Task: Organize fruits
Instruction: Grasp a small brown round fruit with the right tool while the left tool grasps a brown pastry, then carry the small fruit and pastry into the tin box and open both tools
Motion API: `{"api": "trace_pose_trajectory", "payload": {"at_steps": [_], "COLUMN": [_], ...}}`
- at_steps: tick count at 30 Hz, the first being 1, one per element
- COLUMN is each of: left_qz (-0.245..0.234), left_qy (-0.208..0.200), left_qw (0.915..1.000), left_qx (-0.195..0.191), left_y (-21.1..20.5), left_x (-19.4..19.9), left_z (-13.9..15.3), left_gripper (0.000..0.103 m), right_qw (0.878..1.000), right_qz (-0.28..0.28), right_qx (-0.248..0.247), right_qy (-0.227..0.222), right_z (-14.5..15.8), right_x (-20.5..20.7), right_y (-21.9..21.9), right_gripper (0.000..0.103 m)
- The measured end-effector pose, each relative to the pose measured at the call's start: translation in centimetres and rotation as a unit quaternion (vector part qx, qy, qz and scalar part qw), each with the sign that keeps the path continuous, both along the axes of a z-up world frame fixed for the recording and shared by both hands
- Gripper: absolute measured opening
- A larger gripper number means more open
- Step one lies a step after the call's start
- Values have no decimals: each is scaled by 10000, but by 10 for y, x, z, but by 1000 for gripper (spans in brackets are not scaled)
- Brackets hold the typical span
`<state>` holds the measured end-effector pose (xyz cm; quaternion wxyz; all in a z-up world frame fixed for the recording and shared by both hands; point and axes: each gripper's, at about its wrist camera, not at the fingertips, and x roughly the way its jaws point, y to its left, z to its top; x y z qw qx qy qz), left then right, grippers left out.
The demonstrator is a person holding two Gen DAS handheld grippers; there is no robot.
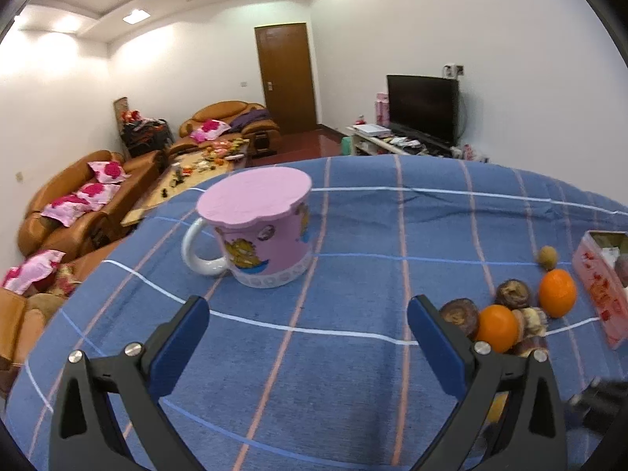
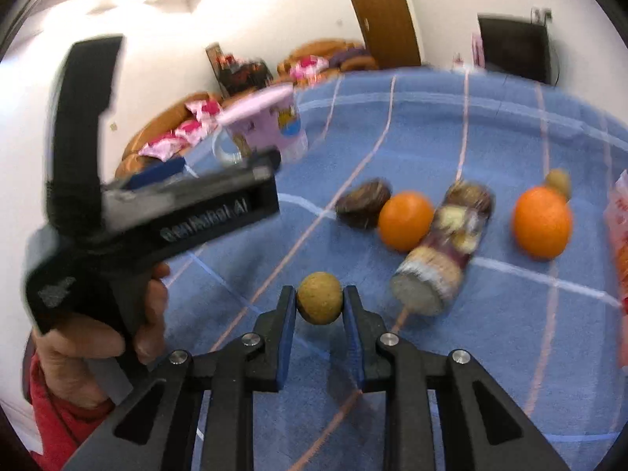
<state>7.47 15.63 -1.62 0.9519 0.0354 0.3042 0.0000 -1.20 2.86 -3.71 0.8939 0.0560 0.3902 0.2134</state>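
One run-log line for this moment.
right gripper: shut on small brown fruit | left gripper: open, facing lidded pink mug | oranges on cloth

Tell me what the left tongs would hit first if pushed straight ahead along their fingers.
Most likely the pink mug. The left tongs are open and empty, and only bare blue cloth lies between them and the mug, which sits slightly left of centre. Depth is uncertain through the fisheye.

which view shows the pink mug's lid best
The left wrist view: the pink mug stands sharp and whole ahead of the open left gripper, its flat lid seen from above. In the right wrist view the mug is blurred, partly behind the left gripper's body, lid nearly edge-on.
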Motion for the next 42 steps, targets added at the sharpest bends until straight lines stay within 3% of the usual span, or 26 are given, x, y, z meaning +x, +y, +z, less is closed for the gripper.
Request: {"api": "trace_pose_trajectory", "payload": {"at_steps": [4,7,14,21,23,25,26,29,34,38,42], "left_qz": [-662,-972,-1360,-1234,-1258,-1337,-1327,-1265,-1193,-1122,-749], "left_qy": [175,258,637,897,1066,1361,1522,1460,1400,1356,854], "left_qw": [9965,9944,9886,9882,9858,9801,9783,9810,9823,9836,9933], "left_qx": [-481,-310,64,-116,-328,-543,-468,-164,-355,-385,-209], "left_y": [-6,-21,-51,-58,-57,-57,-61,-70,-60,-57,-52], "left_x": [-1,-2,5,29,37,43,47,48,47,43,32], "left_z": [0,-4,-16,-23,-27,-34,-39,-38,-34,-32,-20], "left_gripper": [89,85,80,77,76,67,67,62,39,38,38], "right_qw": [9964,9919,9908,9919,9918,9920,9923,9929,9924,9915,9897], "right_qz": [-237,-473,-878,-864,-862,-865,-861,-855,-873,-946,-1051], "right_qx": [-353,-640,-536,-362,-365,-363,-347,-313,-357,-391,-316], "right_qy": [-732,-994,-883,-862,-868,-840,-820,-769,-792,-803,-920], "right_z": [24,28,33,33,33,32,31,29,30,28,32], "right_x": [-22,-35,-28,-33,-32,-30,-27,-26,-25,-23,-25], "right_y": [-23,-47,-86,-90,-89,-89,-89,-89,-88,-90,-96], "right_gripper": [26,26,26,26,26,26,26,26,26,26,26]}}
